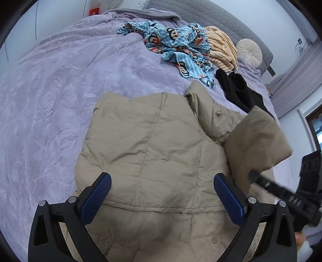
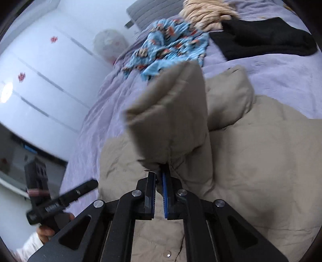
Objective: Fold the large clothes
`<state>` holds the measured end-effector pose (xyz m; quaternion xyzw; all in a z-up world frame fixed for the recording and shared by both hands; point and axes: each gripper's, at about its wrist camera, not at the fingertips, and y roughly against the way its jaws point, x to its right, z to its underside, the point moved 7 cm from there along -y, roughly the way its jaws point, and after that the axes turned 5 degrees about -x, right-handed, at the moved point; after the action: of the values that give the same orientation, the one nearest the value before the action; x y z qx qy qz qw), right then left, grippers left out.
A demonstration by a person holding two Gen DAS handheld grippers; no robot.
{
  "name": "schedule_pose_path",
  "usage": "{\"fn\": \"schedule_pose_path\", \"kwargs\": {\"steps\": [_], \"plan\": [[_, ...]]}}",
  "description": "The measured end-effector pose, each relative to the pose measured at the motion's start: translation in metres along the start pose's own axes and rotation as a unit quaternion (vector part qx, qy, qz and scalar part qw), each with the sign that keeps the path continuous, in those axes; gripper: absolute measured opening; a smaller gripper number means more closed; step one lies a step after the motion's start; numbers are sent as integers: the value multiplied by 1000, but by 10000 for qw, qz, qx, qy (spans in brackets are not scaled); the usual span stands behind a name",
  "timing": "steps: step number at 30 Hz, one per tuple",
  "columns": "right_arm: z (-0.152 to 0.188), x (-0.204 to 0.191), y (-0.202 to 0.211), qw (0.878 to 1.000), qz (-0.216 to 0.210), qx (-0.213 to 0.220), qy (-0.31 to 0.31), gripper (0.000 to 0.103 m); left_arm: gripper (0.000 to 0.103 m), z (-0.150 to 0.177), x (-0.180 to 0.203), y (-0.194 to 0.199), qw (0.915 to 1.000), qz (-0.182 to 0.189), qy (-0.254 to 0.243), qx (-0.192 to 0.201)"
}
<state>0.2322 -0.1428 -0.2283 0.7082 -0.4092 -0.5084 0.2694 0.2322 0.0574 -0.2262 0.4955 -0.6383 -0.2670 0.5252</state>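
Observation:
A beige quilted jacket [image 1: 153, 145] lies spread on the purple bedspread [image 1: 50, 90]. My left gripper [image 1: 162, 182] is open and empty, with its blue pads hovering above the jacket's lower part. My right gripper [image 2: 160, 173] is shut on the cuff of the jacket's sleeve [image 2: 173, 121] and holds that sleeve lifted above the jacket body [image 2: 261, 171]. The lifted sleeve also shows in the left wrist view [image 1: 259, 139], with the right gripper's body [image 1: 291, 193] beside it.
A blue monkey-print garment [image 1: 181, 46], a striped beige garment [image 1: 221, 48] and a black garment [image 1: 237, 88] lie further up the bed. A round white cushion [image 1: 249, 52] leans on the grey headboard [image 1: 201, 14]. A white wardrobe [image 2: 40, 80] stands beside the bed.

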Motion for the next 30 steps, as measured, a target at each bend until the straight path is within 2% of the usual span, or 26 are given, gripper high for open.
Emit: {"fn": "schedule_pose_path", "kwargs": {"steps": [3, 6, 7, 9, 12, 13, 14, 16, 17, 18, 21, 23, 25, 27, 30], "plan": [[22, -9, -25, 9984, 161, -529, 139, 18, 102, 2, -2, -3, 9984, 478, 210, -222], [41, 4, -15, 9976, -77, -651, -214, 45, 102, 6, 9, -12, 9951, 847, 233, -451], [47, 13, -6, 9976, -127, -592, -340, 58, 102, 8, 14, -18, 9939, 943, 202, -529], [59, 34, 14, 9970, -154, -460, -595, 59, 102, 11, 28, -33, 9921, 1043, 73, -696], [82, 82, 41, 9908, -171, -370, -1289, 59, 100, 13, 48, -65, 9906, 981, -126, -945], [91, 94, 50, 9885, -174, -348, -1462, 57, 83, 13, 55, -77, 9899, 967, -193, -1017], [100, 110, 56, 9868, -77, -340, -1584, 44, 70, 14, 63, -88, 9881, 1000, -247, -1144], [115, 133, 62, 9845, 252, -454, -1677, 21, 9, 17, 74, -107, 9838, 1040, -209, -1444], [119, 142, 62, 9839, 389, -498, -1671, 14, 9, 17, 80, -111, 9820, 1121, -148, -1516], [121, 147, 62, 9842, 523, -510, -1611, 11, 9, 14, 87, -107, 9836, 1128, -165, -1397], [107, 161, 65, 9863, 1184, -292, -1108, 8, 9, 6, 111, -73, 9866, 1282, -495, -875], [88, 169, 72, 9787, 1850, -30, -889, 8, 9, 1, 116, -47, 9878, 1319, -623, -553], [79, 186, 91, 9681, 2310, 297, -928, 8, 9, -3, 107, -31, 9899, 1229, -602, -370], [77, 204, 100, 9644, 2283, 462, -1256, 3, 9, -2, 94, -34, 9907, 1177, -501, -465], [83, 220, 88, 9647, 2180, 300, -1447, 3, 9, 12, 73, -72, 9913, 829, -480, -898]]}}
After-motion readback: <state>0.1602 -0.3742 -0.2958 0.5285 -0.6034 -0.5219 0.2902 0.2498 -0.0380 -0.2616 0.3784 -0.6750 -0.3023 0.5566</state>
